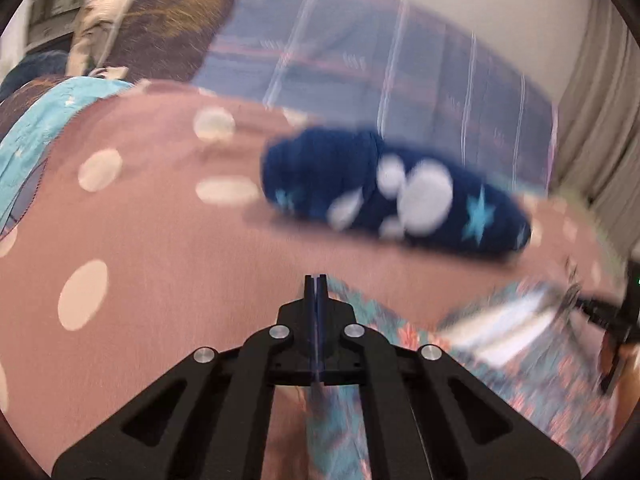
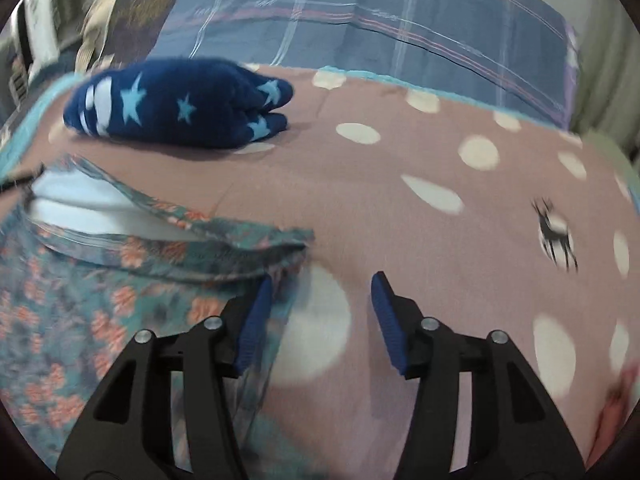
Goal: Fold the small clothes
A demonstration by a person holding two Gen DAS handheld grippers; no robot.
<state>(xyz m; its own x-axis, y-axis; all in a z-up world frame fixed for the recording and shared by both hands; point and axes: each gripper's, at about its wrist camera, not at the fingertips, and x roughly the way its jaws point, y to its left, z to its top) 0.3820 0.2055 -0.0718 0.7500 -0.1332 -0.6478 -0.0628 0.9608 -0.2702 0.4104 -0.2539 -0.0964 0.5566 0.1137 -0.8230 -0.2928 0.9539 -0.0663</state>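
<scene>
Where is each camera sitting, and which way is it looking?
Left wrist: rides the left gripper, jaws shut, facing across the pink dotted blanket at the folded navy star garment.
Right wrist: rides the right gripper, jaws open, beside the floral garment.
Both see the navy garment, floral garment, blanket and plaid pillow.

folded garment (image 2: 180, 104) on bedspread (image 2: 400, 208), pillow (image 2: 360, 12) behind

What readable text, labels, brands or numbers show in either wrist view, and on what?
None readable in either view.
Folded navy fleece garment: stars and white shapes only, no lettering.
Floral garment: flower print, no visible tag text.
Pink polka-dot blanket: dots and a small deer figure, no words.
Left view is motion-blurred.
</scene>
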